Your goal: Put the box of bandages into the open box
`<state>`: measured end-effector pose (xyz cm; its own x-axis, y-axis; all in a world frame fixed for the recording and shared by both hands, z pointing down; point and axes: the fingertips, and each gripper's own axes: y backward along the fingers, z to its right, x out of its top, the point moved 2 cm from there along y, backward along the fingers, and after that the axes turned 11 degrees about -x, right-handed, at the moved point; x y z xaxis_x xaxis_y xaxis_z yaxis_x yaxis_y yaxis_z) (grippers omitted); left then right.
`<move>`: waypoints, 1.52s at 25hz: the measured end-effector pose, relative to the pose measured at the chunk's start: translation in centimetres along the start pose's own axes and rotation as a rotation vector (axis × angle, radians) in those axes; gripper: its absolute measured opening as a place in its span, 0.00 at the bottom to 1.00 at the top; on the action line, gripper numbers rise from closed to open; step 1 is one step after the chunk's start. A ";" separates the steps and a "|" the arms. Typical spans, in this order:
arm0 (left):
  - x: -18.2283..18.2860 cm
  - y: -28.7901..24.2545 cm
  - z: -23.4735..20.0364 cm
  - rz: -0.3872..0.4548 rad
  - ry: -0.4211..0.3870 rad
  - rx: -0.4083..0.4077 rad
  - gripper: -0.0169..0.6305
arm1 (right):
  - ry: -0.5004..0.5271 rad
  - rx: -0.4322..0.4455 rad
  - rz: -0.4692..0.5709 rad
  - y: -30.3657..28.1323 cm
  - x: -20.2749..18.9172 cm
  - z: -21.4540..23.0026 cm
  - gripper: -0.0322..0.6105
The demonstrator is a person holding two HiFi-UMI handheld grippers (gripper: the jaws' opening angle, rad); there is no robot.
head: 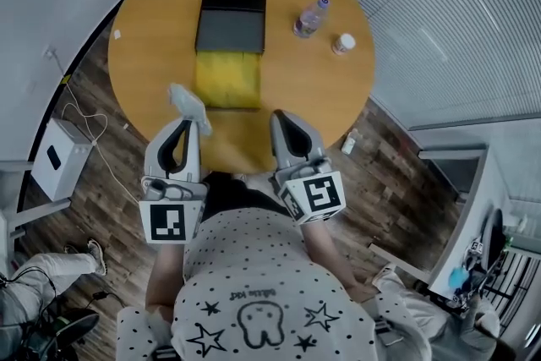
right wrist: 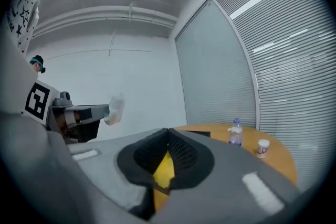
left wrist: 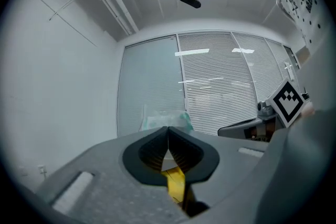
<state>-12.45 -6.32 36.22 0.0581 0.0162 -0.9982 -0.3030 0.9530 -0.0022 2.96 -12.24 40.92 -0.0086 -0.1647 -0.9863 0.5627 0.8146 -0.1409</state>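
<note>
Just one bandage pack [head: 189, 104], one box [head: 228, 79]

The pale packet [left wrist: 157, 120] is partly hidden behind the left gripper [left wrist: 168, 128], its print too blurred to read.

Two grippers [head: 201, 128] [head: 279, 117]; one box [head: 230, 30], bottle [head: 310, 17], jar [head: 343, 43], pack [head: 188, 100]

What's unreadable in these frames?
Print on the bandage pack: left gripper view, blurred, lower part behind the shut left gripper.
Inside of the open box: right gripper view, mostly behind the right gripper.
Labels on the water bottle and small jar: head view, too small.
</note>
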 end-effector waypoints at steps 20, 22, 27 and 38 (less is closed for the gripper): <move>2.2 -4.0 -2.6 0.051 -0.020 -0.075 0.04 | -0.016 -0.118 0.076 -2.4 3.3 1.1 0.06; 2.2 -4.4 -2.6 0.055 -0.020 -0.080 0.04 | -0.017 -0.123 0.076 -2.5 3.4 1.3 0.06; 2.0 -4.4 -2.9 0.046 -0.014 -0.076 0.05 | -0.023 -0.131 0.075 -2.8 3.3 1.5 0.06; 3.5 -5.1 -4.4 -0.076 -0.067 -0.180 0.04 | -0.030 -0.132 0.071 -3.0 3.2 1.5 0.06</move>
<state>-14.93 -12.46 32.51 0.1485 -0.0284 -0.9885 -0.4601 0.8828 -0.0945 2.47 -16.02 38.35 0.0533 -0.1190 -0.9915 0.4476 0.8904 -0.0828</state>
